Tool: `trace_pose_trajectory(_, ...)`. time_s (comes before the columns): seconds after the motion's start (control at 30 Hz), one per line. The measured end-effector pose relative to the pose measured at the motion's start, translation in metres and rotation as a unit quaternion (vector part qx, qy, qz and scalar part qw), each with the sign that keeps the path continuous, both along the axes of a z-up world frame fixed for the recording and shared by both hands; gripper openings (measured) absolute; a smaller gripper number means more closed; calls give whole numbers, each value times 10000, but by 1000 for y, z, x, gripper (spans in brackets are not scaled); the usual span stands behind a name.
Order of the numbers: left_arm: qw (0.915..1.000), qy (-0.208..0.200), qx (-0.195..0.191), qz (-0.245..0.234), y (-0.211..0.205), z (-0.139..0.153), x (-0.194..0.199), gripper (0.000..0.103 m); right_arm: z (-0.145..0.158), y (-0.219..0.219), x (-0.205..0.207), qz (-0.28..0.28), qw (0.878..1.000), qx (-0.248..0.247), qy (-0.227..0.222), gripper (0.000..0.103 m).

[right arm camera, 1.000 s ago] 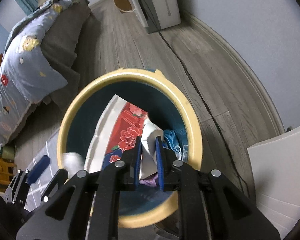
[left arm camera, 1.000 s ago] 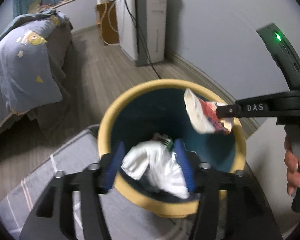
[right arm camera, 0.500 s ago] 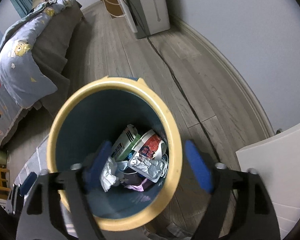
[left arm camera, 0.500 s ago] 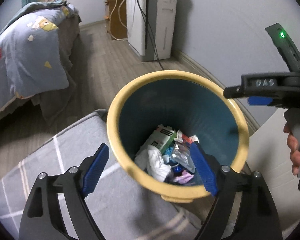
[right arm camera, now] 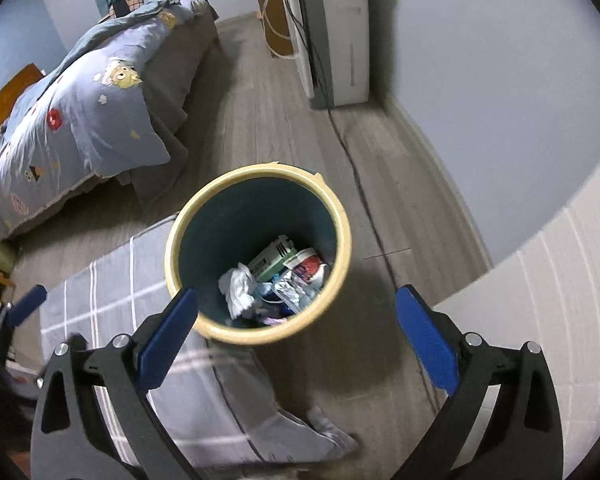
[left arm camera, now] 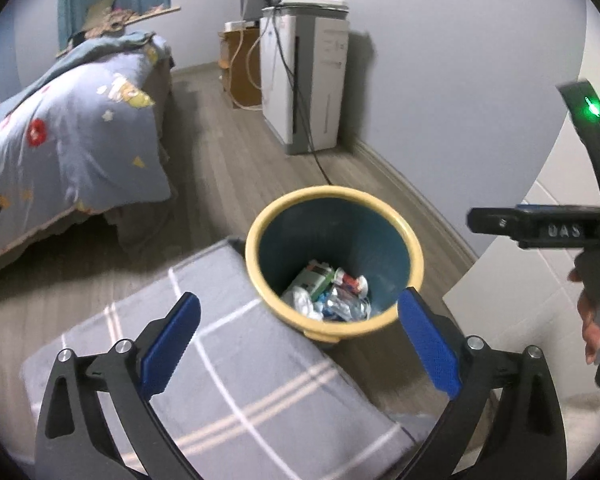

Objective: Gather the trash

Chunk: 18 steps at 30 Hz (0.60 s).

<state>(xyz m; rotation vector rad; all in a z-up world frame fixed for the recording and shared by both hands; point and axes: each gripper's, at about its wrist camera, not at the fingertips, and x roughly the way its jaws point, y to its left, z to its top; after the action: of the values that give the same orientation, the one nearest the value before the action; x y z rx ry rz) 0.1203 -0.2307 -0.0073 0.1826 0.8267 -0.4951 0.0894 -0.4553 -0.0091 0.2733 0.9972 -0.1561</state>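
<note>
A bed draped in a pale blue cartoon-print quilt [left arm camera: 68, 148] stood at the left on the grey wood-plank floor [right arm camera: 260, 120]. Against the plain wall stood a tall white boxy appliance [left arm camera: 312, 84], a black cable [right arm camera: 356, 168] trailing from it across the boards. A grey plaid cushion with white lines [left arm camera: 228, 384] lay nearest. A small brown wooden cabinet [left arm camera: 240, 68] sat behind the appliance.
</note>
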Motion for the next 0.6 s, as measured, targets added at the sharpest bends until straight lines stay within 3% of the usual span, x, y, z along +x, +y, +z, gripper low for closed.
trace_pose_trajectory(0.1,9994,112,214,264,9,-2,-13,98,1,3,-21,-69,9999,62,-139,97)
trace_pose_trajectory(0.2,9991,257,159,302,16,-11,-17,98,-4,10,-33,-75,9995,31,-293,97)
trace_pose_trajectory(0.33,9987,55,258,426,21,-19,-15,98,-16,13,-34,-141,9995,-37,-295,97)
trace_pose_trajectory(0.47,9963,-135,644,551,24,-25,-10,98,-15,12,-35,-176,9990,45,-414,97)
trace_pose_trajectory(0.6,9969,184,444,617,33,-30,1,98,-19,15,-30,-156,9995,30,-289,97)
